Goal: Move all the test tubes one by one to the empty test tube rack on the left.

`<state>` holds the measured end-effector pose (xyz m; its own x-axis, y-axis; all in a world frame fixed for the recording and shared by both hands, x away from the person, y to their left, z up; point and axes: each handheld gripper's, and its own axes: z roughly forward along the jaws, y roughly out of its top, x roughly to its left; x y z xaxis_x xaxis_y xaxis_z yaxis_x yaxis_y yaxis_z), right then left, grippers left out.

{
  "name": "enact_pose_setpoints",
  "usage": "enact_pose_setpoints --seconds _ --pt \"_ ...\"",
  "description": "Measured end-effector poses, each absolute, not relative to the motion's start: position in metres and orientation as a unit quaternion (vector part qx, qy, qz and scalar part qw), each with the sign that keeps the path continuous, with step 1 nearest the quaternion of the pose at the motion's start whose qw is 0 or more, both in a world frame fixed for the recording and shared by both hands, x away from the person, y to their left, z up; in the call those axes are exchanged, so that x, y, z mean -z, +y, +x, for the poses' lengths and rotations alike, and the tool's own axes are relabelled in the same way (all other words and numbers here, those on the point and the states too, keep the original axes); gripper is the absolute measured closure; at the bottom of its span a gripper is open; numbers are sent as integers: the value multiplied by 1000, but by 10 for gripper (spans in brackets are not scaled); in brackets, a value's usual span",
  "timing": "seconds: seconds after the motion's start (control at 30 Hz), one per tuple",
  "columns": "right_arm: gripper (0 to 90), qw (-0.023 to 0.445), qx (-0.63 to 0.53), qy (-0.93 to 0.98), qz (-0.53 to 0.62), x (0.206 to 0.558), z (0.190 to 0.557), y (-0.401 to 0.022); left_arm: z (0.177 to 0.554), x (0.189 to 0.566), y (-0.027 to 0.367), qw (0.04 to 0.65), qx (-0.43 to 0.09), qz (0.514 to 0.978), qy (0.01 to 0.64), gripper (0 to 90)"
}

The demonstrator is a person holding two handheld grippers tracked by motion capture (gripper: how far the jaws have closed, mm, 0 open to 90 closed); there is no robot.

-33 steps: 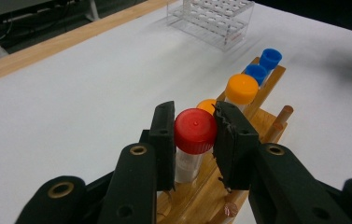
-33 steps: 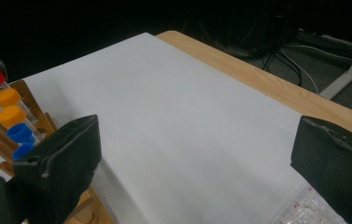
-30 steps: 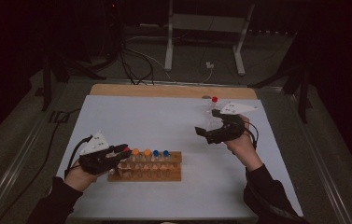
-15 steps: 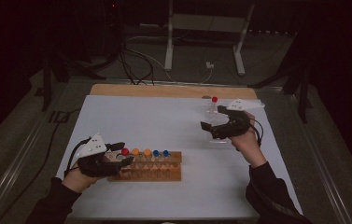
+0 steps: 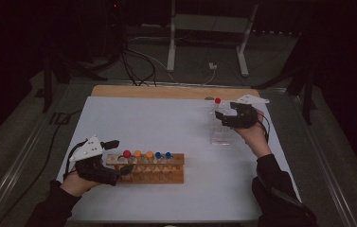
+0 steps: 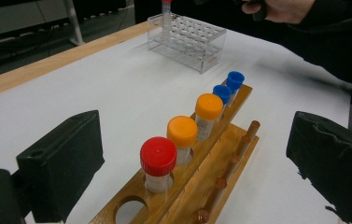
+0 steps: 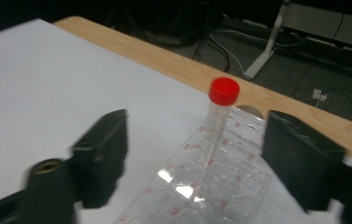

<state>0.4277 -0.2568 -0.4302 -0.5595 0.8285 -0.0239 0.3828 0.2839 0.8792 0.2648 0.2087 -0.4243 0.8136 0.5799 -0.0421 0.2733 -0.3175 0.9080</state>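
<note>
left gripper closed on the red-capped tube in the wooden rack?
No. The left gripper has its jaws wide apart, and the red-capped tube stands free in the wooden rack between them.

High view: above the near edge, looking forward and down over the whole bench (image 5: 166, 118). Gripper views sit low and close, each looking along its own fingers; all three share the clear rack (image 5: 221, 135) (image 6: 187, 42) (image 7: 211, 186).

dim room, bright tabletop, blurred tongs

Five capped vials (image 6: 183, 140), two racks (image 6: 220, 168), one tall tube (image 7: 218, 121)
</note>
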Motion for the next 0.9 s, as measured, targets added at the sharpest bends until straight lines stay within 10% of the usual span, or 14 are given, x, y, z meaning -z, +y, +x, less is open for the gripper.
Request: enact_pose_setpoints --seconds 0.23,0.9 --pt "546 242 -417 772 414 452 456 -257 265 424 210 522 -149 796 269 47" --pt "752 214 -397 786 423 464 485 -247 266 426 211 524 -142 795 271 48"
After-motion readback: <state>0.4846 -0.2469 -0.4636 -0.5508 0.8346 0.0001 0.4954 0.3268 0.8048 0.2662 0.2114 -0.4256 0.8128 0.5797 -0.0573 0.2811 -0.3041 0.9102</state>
